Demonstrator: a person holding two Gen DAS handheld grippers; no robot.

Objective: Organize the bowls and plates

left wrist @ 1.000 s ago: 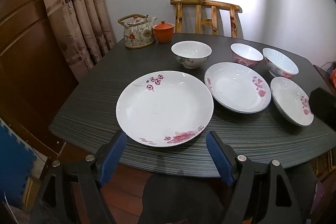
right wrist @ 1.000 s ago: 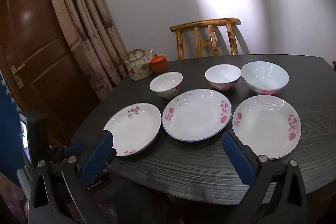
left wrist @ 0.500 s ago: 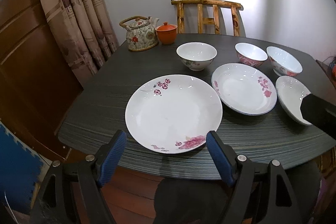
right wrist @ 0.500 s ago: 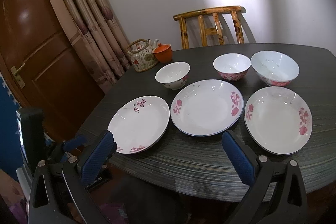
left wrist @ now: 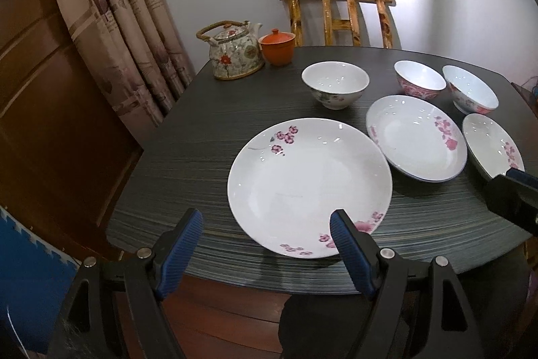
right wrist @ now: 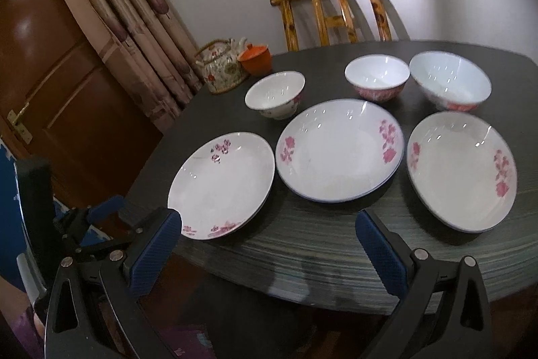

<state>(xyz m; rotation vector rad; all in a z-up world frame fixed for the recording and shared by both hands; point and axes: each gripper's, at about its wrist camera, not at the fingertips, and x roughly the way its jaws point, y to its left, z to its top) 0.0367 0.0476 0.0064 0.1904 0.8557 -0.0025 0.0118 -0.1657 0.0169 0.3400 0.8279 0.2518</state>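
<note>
Dark table [left wrist: 201, 164] edge beneath left plate [left wrist: 309, 184] rim

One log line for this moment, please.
stage: approach | left tongs: open, empty, at near plate | right tongs: open, empty | plates, bowls: unstacked on table

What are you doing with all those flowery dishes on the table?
Someone is about to tidy them. Three white plates with pink flowers, the nearest on the left, sit in a row on the dark striped table, with three white bowls behind. The left hand-held gripper and right hand-held gripper are both open, near the table's front edge, holding nothing yet.
</note>
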